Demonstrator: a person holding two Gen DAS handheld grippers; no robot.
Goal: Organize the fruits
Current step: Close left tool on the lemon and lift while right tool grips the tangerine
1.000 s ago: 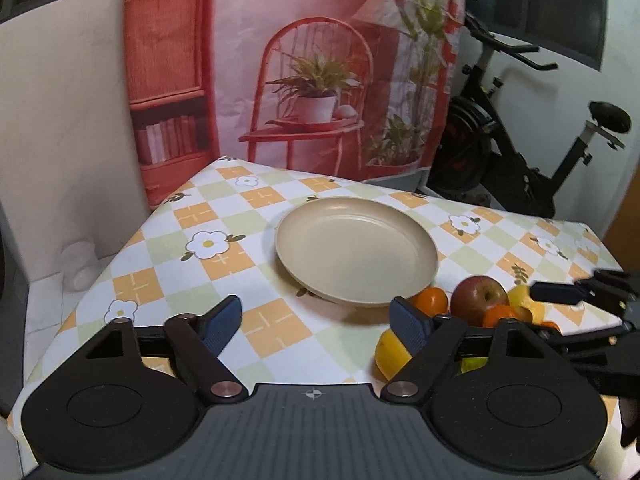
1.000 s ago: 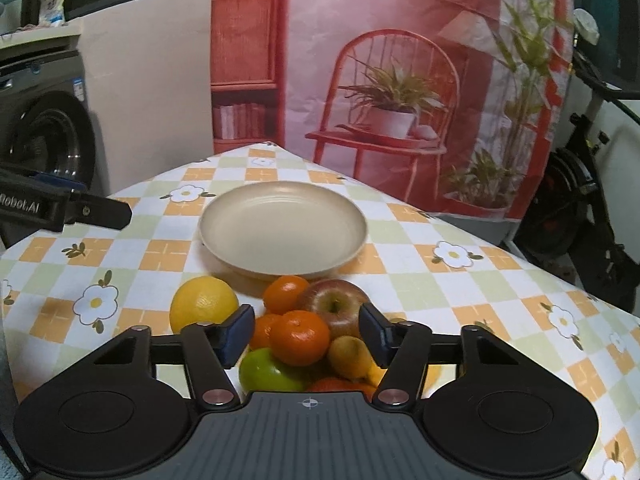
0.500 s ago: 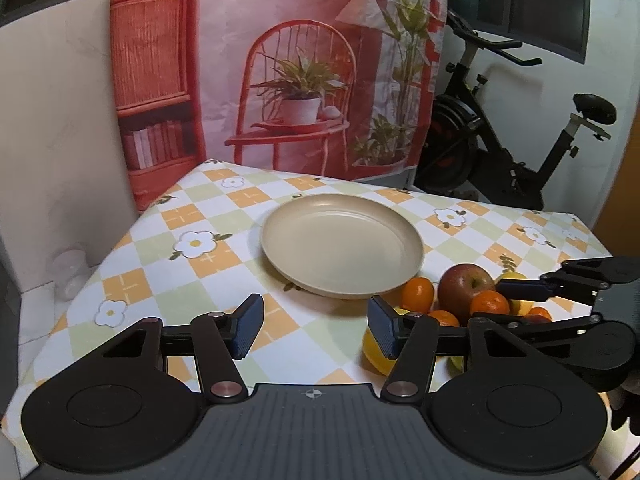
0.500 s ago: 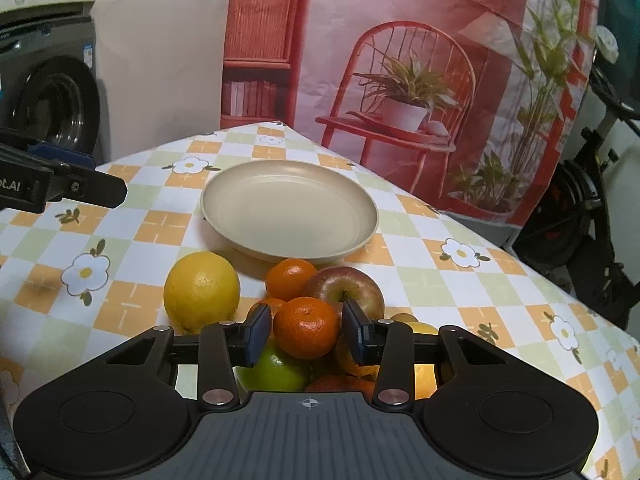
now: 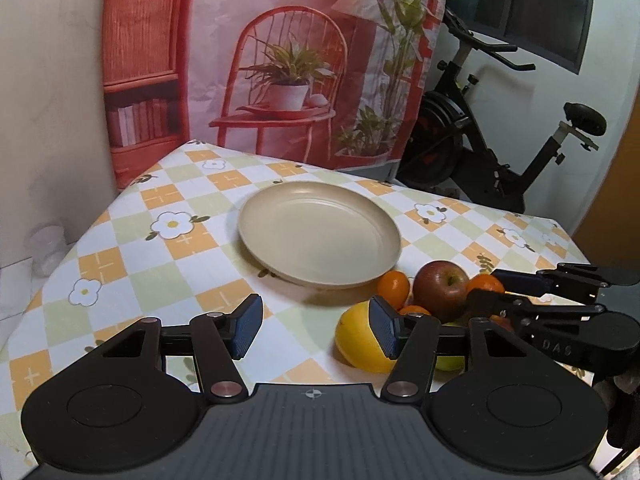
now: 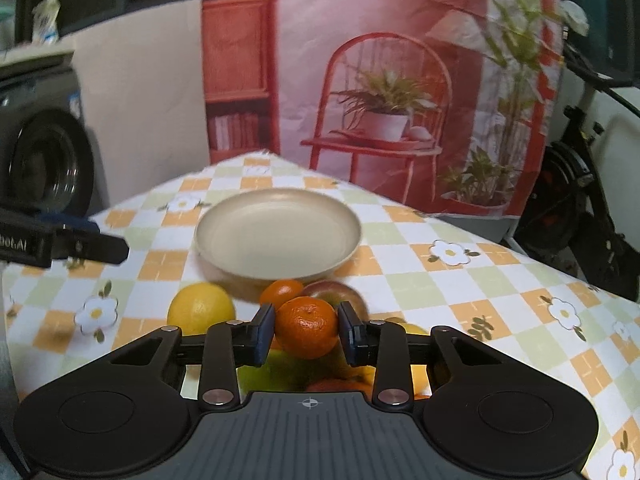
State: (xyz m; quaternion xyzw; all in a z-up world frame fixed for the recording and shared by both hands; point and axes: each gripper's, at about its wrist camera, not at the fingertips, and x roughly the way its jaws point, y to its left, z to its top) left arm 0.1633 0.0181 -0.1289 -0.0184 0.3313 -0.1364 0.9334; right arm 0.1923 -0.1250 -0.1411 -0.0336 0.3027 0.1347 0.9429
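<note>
Checked tablecloth (image 6: 420,288) under everything: right gripper (image 6: 307,330) closing on the top mandarin (image 6: 307,326) of the fruit pile, plate (image 6: 276,236) empty straight ahead beyond it, left gripper (image 5: 316,326) half-open on nothing, off to the left.

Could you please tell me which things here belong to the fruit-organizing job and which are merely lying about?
Job: plate, mandarin with the right gripper closing on it, lemon, apple, left gripper.
Lying about: exercise bike, washing machine, printed backdrop.

Checked table (image 5: 132,248) (floral cloth) bears plate (image 5: 320,236), fruit pile (image 6: 304,320).
</note>
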